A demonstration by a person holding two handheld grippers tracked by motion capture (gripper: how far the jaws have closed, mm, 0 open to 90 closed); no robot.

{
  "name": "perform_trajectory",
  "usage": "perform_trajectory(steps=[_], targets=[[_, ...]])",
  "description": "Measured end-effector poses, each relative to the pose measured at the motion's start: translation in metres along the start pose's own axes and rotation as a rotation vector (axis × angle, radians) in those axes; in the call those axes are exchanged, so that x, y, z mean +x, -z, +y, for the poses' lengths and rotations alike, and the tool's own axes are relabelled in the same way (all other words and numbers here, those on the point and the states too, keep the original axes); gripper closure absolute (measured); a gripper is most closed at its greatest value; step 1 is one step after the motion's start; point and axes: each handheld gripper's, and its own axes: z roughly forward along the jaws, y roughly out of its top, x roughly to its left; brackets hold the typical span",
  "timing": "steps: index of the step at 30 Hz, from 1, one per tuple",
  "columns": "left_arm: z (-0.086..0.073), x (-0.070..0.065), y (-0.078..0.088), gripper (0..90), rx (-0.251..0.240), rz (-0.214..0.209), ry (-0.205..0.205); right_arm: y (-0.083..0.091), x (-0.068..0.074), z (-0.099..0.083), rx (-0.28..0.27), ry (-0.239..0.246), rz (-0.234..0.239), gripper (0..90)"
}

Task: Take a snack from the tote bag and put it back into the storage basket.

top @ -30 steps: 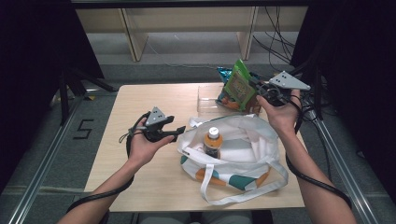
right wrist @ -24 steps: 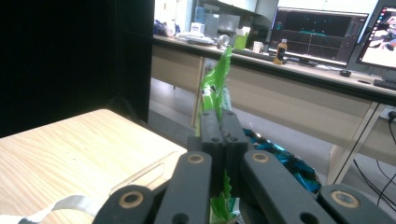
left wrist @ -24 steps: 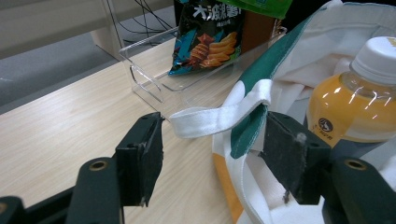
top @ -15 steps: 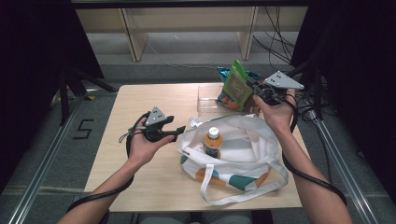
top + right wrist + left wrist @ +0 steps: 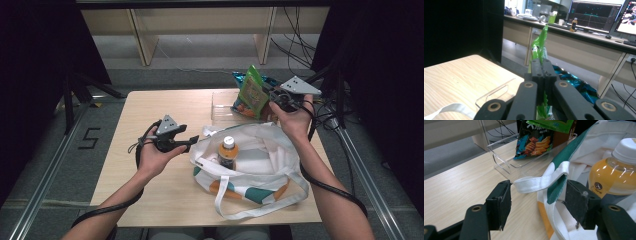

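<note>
My right jaws are pressed together on the top edge of the green snack bag [image 5: 252, 92], which hangs lifted above the clear tray [image 5: 220, 106] at the far right of the tabletop [image 5: 150, 110]; my left jaws stand spread, with the white strap [image 5: 541, 182] of the tote bag [image 5: 270, 150] lying between them but not pinched. In the high view the right gripper [image 5: 278, 98] sits at the tray's right end and the left gripper [image 5: 192, 143] just beside the tote's left rim. I judge the snack bag light, crinkly and full of air, with brittle contents, so I want the grip on the sealed edge where it is now, not on the puffed middle; the film looks slick and could slide out if I swing it. The tote is soft cloth and will sag shut unless I hold its mouth open, and the strap or the green-edged rim is the place to take it. Inside the tote a bottle [image 5: 227, 151] of orange drink with a white cap stands upright near the left side, so the free space is to its right. A blue snack bag [image 5: 534, 140] lies in the tray under the green one.
</note>
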Motion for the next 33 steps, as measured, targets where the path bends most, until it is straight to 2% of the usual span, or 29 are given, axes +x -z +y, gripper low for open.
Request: perform_trajectory(steps=[1,4,6,9,11,12,13,15,16,18,20,21,25,26,28,33], targets=[[0.000,0.000,0.000,37.2,0.000,0.000,0.000,-0.001,-0.001,0.000,-0.004,0.021,0.010,90.0],[0.000,0.000,0.000,37.2,0.001,0.000,0.001,-0.003,-0.001,0.001,-0.005,0.025,0.008,90.0],[0.000,0.000,0.000,37.2,0.001,0.000,0.004,-0.004,0.001,0.000,0.008,-0.001,0.007,90.0],[0.000,0.000,0.000,37.2,0.001,0.000,0.004,-0.006,-0.002,0.000,-0.002,0.025,0.005,90.0],[0.000,0.000,0.000,37.2,0.002,0.000,0.003,-0.007,-0.001,-0.001,0.004,0.021,0.003,90.0],[0.000,0.000,0.000,37.2,0.003,0.001,0.003,-0.007,0.001,-0.002,0.018,-0.008,0.003,90.0],[0.000,0.000,0.000,37.2,0.002,0.002,0.005,-0.008,-0.001,-0.002,0.014,0.016,0.006,90.0],[0.000,0.001,0.000,37.2,0.002,0.001,0.002,-0.009,0.000,-0.002,0.021,-0.005,0.011,90.0],[0.000,0.001,0.000,37.2,0.001,0.001,0.001,-0.010,-0.001,-0.002,0.012,0.015,0.000,90.0],[0.000,0.000,0.000,37.2,0.002,0.000,0.002,-0.010,0.000,-0.003,0.027,-0.011,0.003,90.0],[-0.001,0.000,-0.001,37.2,0.001,-0.004,0.005,-0.011,0.000,-0.003,0.027,-0.005,0.004,90.0],[-0.001,0.001,-0.001,37.2,0.001,-0.004,0.003,-0.013,-0.001,-0.004,0.021,0.020,0.006,90.0],[-0.001,0.000,-0.001,37.2,0.001,-0.006,0.003,-0.015,0.000,-0.005,0.025,0.025,0.000,90.0],[-0.001,0.000,-0.001,37.2,0.003,-0.004,0.003,-0.016,-0.001,-0.006,0.021,0.041,0.004,90.0],[-0.001,0.000,-0.001,37.2,0.006,-0.002,0.002,-0.017,0.000,-0.008,0.031,0.020,-0.002,90.0],[-0.001,0.001,0.000,37.2,0.003,-0.004,0.004,-0.021,-0.001,-0.015,0.046,0.015,0.000,90.0]])
